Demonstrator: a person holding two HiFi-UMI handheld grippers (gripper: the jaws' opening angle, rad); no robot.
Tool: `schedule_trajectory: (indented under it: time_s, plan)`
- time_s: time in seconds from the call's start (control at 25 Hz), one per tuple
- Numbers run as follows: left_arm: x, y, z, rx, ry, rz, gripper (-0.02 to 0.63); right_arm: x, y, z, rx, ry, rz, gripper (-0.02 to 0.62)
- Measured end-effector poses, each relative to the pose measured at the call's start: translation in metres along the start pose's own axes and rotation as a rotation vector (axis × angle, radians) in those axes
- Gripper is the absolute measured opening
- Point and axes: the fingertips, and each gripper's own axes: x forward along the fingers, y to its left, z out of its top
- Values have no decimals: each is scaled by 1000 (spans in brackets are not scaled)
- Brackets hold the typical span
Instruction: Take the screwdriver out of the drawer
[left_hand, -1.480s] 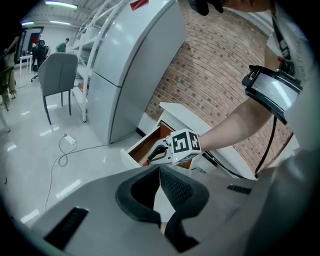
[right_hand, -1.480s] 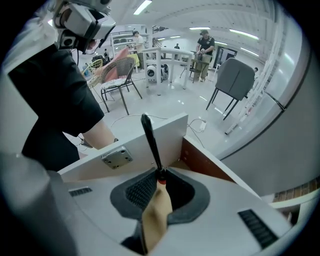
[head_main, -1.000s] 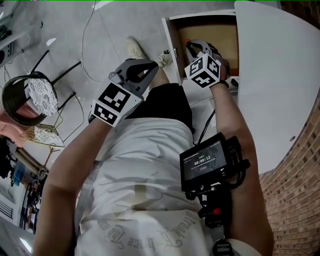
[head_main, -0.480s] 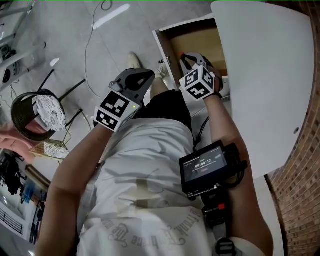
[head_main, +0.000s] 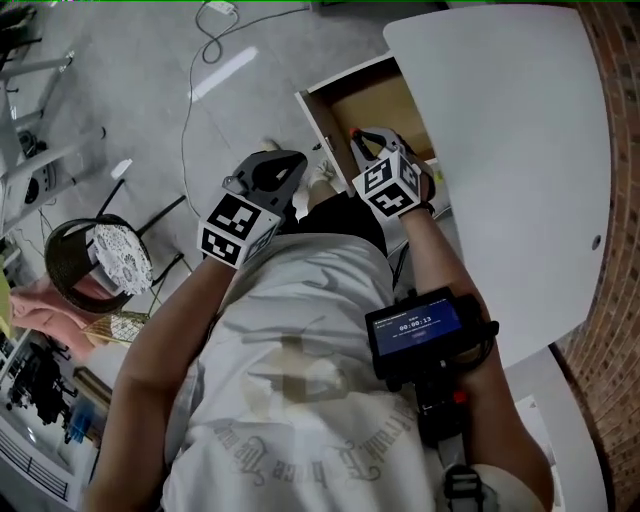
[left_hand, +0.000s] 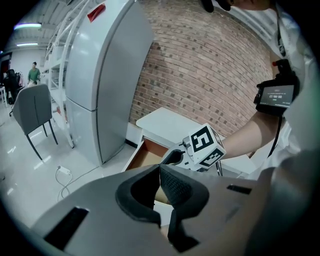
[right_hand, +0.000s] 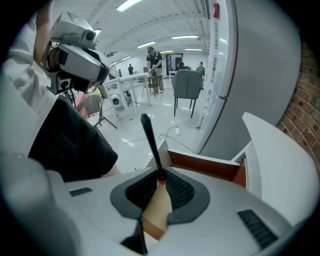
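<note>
Grey floor (head_main: 120, 100) filled the head view's left, and the open drawer (head_main: 365, 100) stuck out from under the white table (head_main: 500, 150). The right gripper (head_main: 368, 142) hung over the drawer's front part. The left gripper (head_main: 288, 168) was beside it, over the person's lap and apart from the drawer. The screwdriver was not clear from here. The grippers were near each other, so a quick swing could knock them together. Left gripper view: brick wall (left_hand: 200, 65) and grey cabinet (left_hand: 107, 75) behind. The left gripper (left_hand: 160, 172) had its jaws closed pad to pad with nothing in them, so it likely could not catch anything dropped. The right gripper's marker cube (left_hand: 202, 146) showed just above the drawer (left_hand: 142, 161). Right gripper view: the right gripper (right_hand: 160, 189) had its jaws narrow, clamped on the screwdriver (right_hand: 152, 147) by its tan handle (right_hand: 157, 207). The black shaft stuck out past the jaws, with the drawer (right_hand: 205, 167) just below and the table (right_hand: 280, 155) at right. The screwdriver looked clear, or nearly clear, of the drawer. The handle seemed smooth and tapered and was pinched near its collar end, so it could pivot or slide out, falling back into the drawer or onto the floor. The long shaft could snag the drawer rim or table edge if swung sideways, levering it loose. The person's dark shorts (right_hand: 65, 145) sat near the shaft, so a careless turn could poke the leg.
</note>
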Motion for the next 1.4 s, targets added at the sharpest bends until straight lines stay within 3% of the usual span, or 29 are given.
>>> schedule_trajectory:
  time_s: [0.4,0.64,0.92,1.4]
  plan:
    - [-6,-6,37,44,-37,-7,23,-40,-3,17,74,-49,-46,69]
    - [-21,-18,48,116,-37,-75,23,-79,-7,33,154,-84,-127,69]
    - [-5,-13,66,172,-40,-141,23,-105,-25,33,320,-153,-167,69]
    - [-19,-23,96,264,-59,-264,23,-167,-17,48,497,-226,-281,69]
